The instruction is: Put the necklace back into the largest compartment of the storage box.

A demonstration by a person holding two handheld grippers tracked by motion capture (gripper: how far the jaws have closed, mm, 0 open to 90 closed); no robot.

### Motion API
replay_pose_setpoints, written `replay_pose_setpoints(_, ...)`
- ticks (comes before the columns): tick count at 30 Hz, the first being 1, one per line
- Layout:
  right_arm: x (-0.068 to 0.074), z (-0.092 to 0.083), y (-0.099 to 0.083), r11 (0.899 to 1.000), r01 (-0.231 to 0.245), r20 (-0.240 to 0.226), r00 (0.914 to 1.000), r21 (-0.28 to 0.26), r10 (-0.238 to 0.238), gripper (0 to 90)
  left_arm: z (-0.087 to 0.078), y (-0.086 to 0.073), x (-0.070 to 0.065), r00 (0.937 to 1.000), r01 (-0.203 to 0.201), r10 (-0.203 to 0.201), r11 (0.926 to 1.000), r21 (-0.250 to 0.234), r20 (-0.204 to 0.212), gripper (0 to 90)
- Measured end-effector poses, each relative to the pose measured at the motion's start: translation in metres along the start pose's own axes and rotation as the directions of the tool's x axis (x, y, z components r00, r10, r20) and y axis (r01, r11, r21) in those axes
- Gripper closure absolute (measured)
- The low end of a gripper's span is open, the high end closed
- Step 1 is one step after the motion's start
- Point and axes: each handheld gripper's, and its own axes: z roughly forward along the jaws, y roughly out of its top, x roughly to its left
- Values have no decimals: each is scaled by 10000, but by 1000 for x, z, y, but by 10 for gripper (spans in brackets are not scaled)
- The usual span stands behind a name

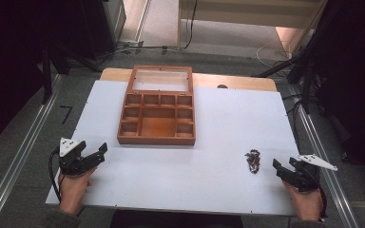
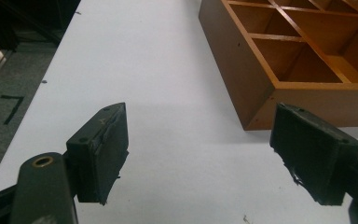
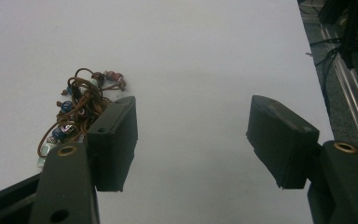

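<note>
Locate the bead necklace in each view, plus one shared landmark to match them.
High view: necklace lies on the white table, lower right, just left of the right gripper.
Left gripper view: no necklace here; wooden box at upper right.
Right gripper view: necklace at left, partly behind the left-hand jaw.
Shared landmark: the white table top, in all three views.

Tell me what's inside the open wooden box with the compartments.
The wooden compartment box looks empty: bare wood in every visible cell. Its near wall hides part of the front cells' floors.
</note>
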Motion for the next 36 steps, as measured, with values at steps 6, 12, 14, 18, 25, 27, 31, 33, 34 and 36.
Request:
replay_pose_setpoints(6, 3, 0, 0, 10000, 46, -50, 10000, 49, -46, 315, 1, 0, -2, 10000, -55, 55, 10000, 17, 70, 196)
replay_pose_setpoints(12, 6, 2, 1, 9999, 95, -84, 9999, 67, -94, 315, 1, 0, -2, 10000, -75, 75, 10000, 55, 62, 196)
replay_pose_setpoints(14, 6, 2, 1, 9999, 110, -94, 9999, 81, -109, 315, 2, -1, -2, 10000, -78, 78, 10000, 58, 60, 196)
replay_pose_setpoints(18, 8, 4, 2, 9998, 200, -126, 9997, 77, -199, 315, 2, -1, -3, 9999, -88, 88, 9999, 69, 71, 196)
replay_pose_setpoints(25, 11, 6, 2, 9996, 264, -163, 9995, 116, -262, 314, 2, -1, -3, 9999, -92, 91, 9999, 70, 117, 196)
replay_pose_setpoints(27, 12, 6, 3, 9995, 276, -182, 9995, 127, -273, 313, 2, -1, -3, 9999, -95, 94, 9999, 76, 126, 196)
replay_pose_setpoints(31, 13, 7, 3, 9996, 248, -245, 9994, 120, -245, 305, 3, -1, -4, 9998, -110, 109, 9999, 90, 142, 196)
replay_pose_setpoints(33, 14, 8, 4, 9995, 288, -261, 9993, 154, -284, 299, 3, -1, -4, 9998, -121, 120, 9999, 90, 150, 196)
replay_pose_setpoints(34, 15, 8, 4, 9994, 316, -289, 9991, 168, -311, 295, 3, -1, -4, 9998, -121, 120, 9999, 90, 150, 196)
replay_pose_setpoints(36, 16, 9, 4, 9993, 323, -275, 9991, 197, -317, 288, 3, -1, -3, 9998, -130, 128, 9999, 108, 156, 196)
